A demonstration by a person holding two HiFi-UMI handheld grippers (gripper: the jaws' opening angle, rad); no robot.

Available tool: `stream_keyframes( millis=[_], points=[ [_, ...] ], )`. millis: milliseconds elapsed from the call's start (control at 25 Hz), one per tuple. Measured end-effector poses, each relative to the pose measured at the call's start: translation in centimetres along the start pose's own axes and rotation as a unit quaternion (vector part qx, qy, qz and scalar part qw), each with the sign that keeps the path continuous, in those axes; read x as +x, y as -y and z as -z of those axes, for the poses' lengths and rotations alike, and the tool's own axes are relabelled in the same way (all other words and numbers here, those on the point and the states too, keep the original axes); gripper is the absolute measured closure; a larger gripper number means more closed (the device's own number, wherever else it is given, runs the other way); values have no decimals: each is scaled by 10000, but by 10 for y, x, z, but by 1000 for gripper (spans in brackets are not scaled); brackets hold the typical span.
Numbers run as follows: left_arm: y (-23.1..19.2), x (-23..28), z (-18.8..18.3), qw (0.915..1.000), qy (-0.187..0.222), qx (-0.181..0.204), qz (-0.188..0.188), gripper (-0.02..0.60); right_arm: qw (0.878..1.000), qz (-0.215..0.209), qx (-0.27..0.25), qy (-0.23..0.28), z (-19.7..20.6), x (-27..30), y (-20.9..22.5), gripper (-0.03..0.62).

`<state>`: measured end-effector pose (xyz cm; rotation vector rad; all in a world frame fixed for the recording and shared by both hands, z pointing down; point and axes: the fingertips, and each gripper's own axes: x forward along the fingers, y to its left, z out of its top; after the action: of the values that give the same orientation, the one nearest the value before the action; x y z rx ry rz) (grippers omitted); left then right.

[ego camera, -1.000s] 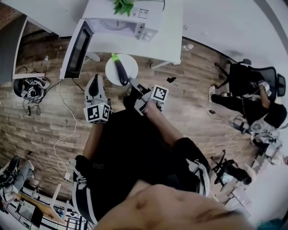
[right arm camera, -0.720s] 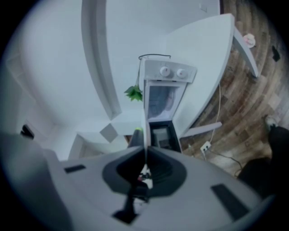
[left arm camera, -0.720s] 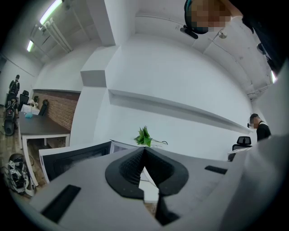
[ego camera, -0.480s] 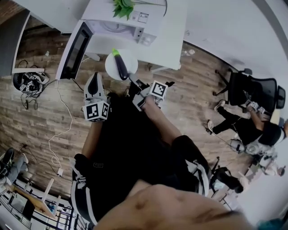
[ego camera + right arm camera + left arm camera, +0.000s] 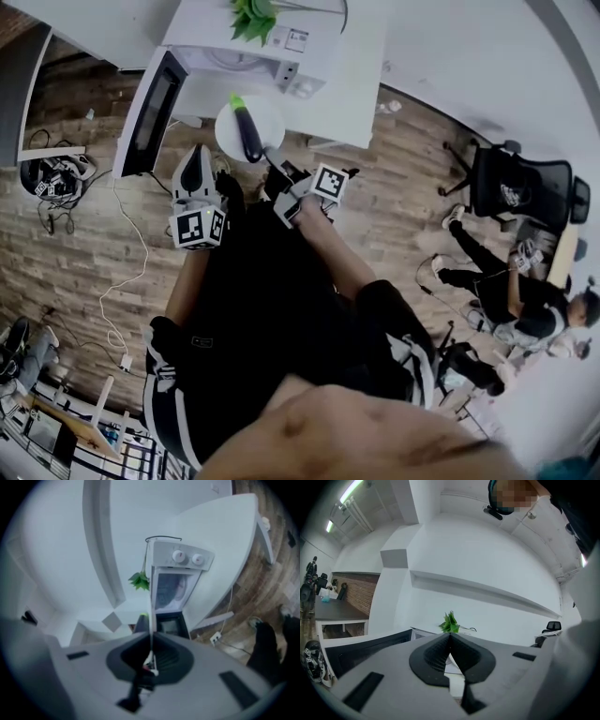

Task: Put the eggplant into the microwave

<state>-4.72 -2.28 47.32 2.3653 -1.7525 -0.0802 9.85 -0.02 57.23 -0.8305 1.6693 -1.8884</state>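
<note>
Right gripper (image 5: 273, 169) is clamped on the near rim of the round white plate (image 5: 270, 122). On it the dark purple eggplant (image 5: 248, 136) lies lengthwise, green stem pointing far toward the open white microwave (image 5: 239, 58). Left gripper (image 5: 195, 171), closed and empty, hangs just left.

Count from the views:
- 1 microwave (image 5: 253, 52), with 1 door (image 5: 141, 117) and 2 knobs (image 5: 178, 555)
- 1 eggplant (image 5: 246, 127)
- 1 white plate (image 5: 272, 122)
- 1 potted plant (image 5: 255, 17)
- 1 white table (image 5: 352, 80)
- 2 tools: left tool (image 5: 193, 153) and right tool (image 5: 274, 161), 1 marker cube each, 2 cubes total
- 1 black office chair (image 5: 511, 183) clearly visible
- 1 seated person (image 5: 525, 300) at the right edge
- Floor cables (image 5: 131, 253): tangled, can't count
</note>
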Motion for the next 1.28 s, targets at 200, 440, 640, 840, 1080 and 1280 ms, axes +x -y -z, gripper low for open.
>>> stream_keyframes(
  millis=[200, 440, 640, 840, 1080, 1280],
  points=[
    [-8, 18, -6, 9999, 1, 16, 156, 549, 10000, 53, -44, 64, -8, 13, 2, 553],
    [-22, 39, -6, 9997, -55, -20, 253, 549, 9999, 73, 47, 95, -11, 32, 10, 553],
    [-30, 51, -5, 9995, -74, -77, 282, 549, 9997, 128, 134, 144, -14, 43, 19, 553],
    [-34, 59, -2, 9994, -135, -96, 300, 549, 9994, 170, 173, 247, -22, 55, 30, 553],
    [-40, 62, -3, 9994, -161, -93, 299, 549, 9991, 238, 155, 321, -31, 68, 44, 553],
    [-44, 64, 0, 9992, -210, -106, 311, 549, 9987, 317, 136, 380, -40, 82, 57, 553]
  ],
)
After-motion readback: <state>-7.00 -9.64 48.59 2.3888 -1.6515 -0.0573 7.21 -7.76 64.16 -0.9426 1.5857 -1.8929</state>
